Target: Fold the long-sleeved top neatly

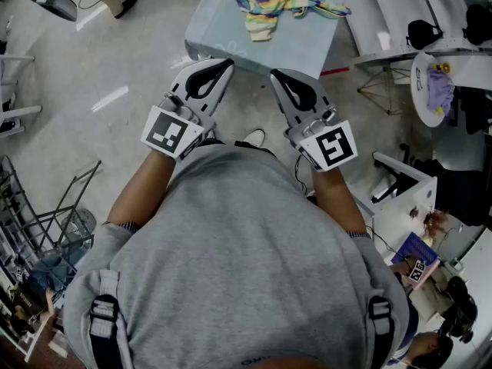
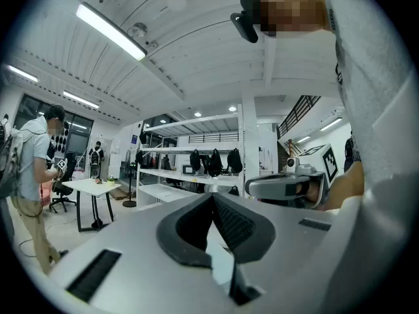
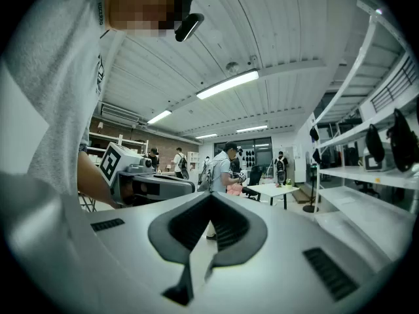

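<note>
Left gripper [image 1: 221,68] and right gripper [image 1: 278,78] are held level, side by side, jaws closed and empty.

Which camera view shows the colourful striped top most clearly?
The head view: the striped top lies crumpled on the pale table, whole and uncovered. The left gripper view and the right gripper view look out into the room and show nothing of it.

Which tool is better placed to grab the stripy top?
Right, but only just: the right tool sits before the middle of the stripy top on the table; the left tool faces its end. Both are shut, empty.
</note>
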A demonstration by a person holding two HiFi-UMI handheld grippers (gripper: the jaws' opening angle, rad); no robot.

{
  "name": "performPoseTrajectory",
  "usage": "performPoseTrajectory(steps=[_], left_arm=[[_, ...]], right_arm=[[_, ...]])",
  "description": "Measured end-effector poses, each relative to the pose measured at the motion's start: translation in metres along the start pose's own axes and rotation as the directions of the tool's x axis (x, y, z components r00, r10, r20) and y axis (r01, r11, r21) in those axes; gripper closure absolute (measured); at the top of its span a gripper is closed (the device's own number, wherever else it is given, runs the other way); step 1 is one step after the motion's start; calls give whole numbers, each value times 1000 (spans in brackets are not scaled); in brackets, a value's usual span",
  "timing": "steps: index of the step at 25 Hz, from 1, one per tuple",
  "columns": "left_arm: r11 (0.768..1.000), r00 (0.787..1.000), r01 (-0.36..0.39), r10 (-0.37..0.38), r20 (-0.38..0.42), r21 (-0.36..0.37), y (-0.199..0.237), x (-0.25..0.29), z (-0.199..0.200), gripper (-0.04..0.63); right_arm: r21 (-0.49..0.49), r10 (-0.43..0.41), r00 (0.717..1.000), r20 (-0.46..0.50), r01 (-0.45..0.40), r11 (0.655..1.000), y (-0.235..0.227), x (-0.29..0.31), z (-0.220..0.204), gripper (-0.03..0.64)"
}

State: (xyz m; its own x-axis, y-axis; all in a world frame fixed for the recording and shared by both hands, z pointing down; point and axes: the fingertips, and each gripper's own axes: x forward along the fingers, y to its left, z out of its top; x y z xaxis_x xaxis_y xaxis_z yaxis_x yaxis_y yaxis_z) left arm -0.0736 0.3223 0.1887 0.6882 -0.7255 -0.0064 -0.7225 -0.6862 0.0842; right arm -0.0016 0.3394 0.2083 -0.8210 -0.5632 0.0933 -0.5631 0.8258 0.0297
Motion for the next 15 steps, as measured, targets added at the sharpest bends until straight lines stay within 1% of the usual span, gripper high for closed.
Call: performPoseTrajectory(steps=[4, 5, 8, 9, 13, 15], left_arm=[[1000, 1000, 12, -12, 16, 4, 5, -21, -4, 579], [1000, 1000, 7, -7, 9, 2, 7, -26, -6, 578], [1000, 999, -23, 22, -50, -13, 15, -38, -14, 580], [1000, 998, -23, 22, -54, -14, 16, -41, -15, 578], [1000, 1000, 6, -6, 5, -21, 21, -50, -11, 578], [1000, 1000, 12, -12, 11, -23, 23, -55, -10, 578]], right_arm=[[9, -13, 1000, -11, 13, 1000, 17, 11, -3, 611], [19, -13, 1000, -12, 13, 1000, 21, 14, -5, 611], [32, -9, 1000, -22, 10, 999, 31, 20, -9, 611], [32, -8, 1000, -26, 9, 999, 34, 21, -9, 611], [39, -9, 999, -33, 10, 999, 41, 29, -10, 610], [38, -14, 999, -37, 15, 999, 44, 33, -8, 610]])
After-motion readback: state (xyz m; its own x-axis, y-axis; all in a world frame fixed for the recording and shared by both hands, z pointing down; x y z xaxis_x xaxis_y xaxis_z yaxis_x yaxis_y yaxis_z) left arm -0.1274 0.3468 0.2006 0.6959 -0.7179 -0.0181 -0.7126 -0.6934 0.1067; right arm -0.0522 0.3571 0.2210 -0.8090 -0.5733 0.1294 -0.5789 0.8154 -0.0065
